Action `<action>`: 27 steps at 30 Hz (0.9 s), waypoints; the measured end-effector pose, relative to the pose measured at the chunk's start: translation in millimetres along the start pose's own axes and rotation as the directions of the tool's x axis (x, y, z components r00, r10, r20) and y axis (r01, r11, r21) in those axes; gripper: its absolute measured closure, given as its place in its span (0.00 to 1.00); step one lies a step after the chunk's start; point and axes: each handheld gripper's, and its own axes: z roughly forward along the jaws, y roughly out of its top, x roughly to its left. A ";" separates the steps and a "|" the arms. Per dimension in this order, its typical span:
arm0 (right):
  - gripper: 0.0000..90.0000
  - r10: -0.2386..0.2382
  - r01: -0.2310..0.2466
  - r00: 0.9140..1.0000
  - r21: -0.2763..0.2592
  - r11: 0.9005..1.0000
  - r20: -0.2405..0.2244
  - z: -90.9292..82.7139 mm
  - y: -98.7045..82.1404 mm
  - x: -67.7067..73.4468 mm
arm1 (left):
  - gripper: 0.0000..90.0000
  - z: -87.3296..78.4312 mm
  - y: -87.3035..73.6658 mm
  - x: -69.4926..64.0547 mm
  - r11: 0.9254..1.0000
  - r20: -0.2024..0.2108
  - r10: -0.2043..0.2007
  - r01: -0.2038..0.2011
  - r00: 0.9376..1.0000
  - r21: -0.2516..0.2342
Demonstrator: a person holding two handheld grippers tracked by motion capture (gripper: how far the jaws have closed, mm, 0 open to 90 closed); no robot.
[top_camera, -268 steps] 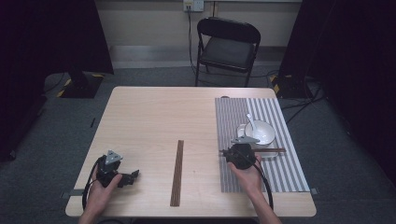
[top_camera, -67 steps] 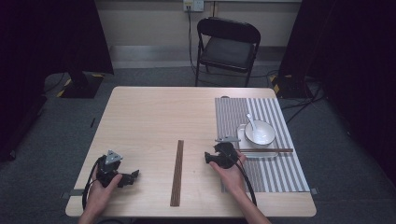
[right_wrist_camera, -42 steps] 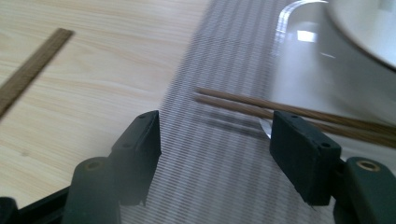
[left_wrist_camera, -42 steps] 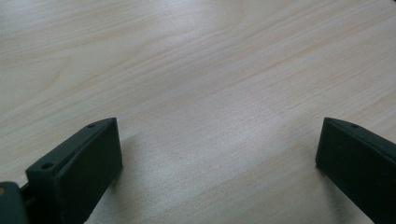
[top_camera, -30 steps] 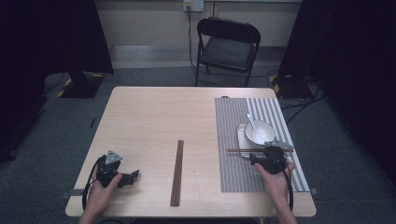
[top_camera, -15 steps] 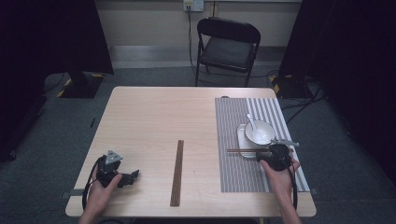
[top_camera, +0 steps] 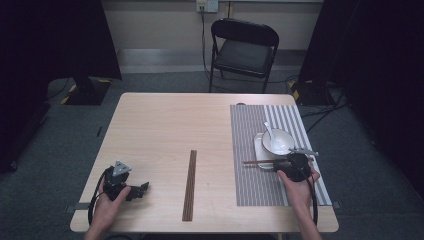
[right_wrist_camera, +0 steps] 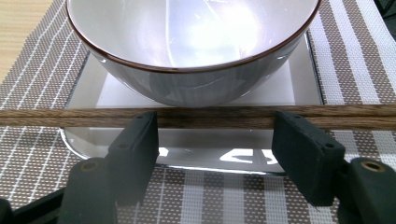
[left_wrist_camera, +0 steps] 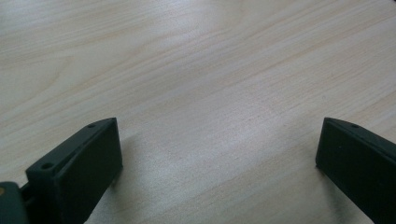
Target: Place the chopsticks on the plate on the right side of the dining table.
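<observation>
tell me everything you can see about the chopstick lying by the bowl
The chopstick is a slim, straight, dark brown stick with visible wood grain. It lies level across the front part of the square white plate, just in front of the white bowl, its ends reaching out over the striped placemat. The right gripper has its fingers spread along the stick's length on its near side, not clamped on it.
</observation>
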 end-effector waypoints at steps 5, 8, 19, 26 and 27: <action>0.42 0.004 -0.005 0.999 -0.015 1.000 -0.034 -9.4 0.3 5.8 | 0.00 0.0 0.1 0.0 1.000 -0.001 0.000 0.000 1.000 0.000; 0.52 -0.014 0.012 0.995 -0.020 1.000 -0.098 -13.1 -1.4 15.9 | 0.00 0.3 0.1 -0.4 1.000 -0.001 -0.005 0.005 1.000 -0.002; 0.54 -0.082 0.080 0.978 -0.020 0.997 -0.194 -10.3 -0.8 43.4 | 0.00 0.2 0.1 -0.4 1.000 -0.001 -0.004 0.004 1.000 -0.002; 0.52 -0.097 0.099 0.972 -0.003 0.995 -0.216 -4.5 -1.5 52.5 | 0.00 0.2 0.1 -0.3 1.000 -0.002 -0.004 0.004 1.000 -0.001; 0.51 -0.097 0.099 0.972 -0.001 0.995 -0.215 -3.7 -1.6 53.6 | 0.00 0.3 0.1 -0.4 1.000 -0.001 -0.005 0.005 1.000 -0.003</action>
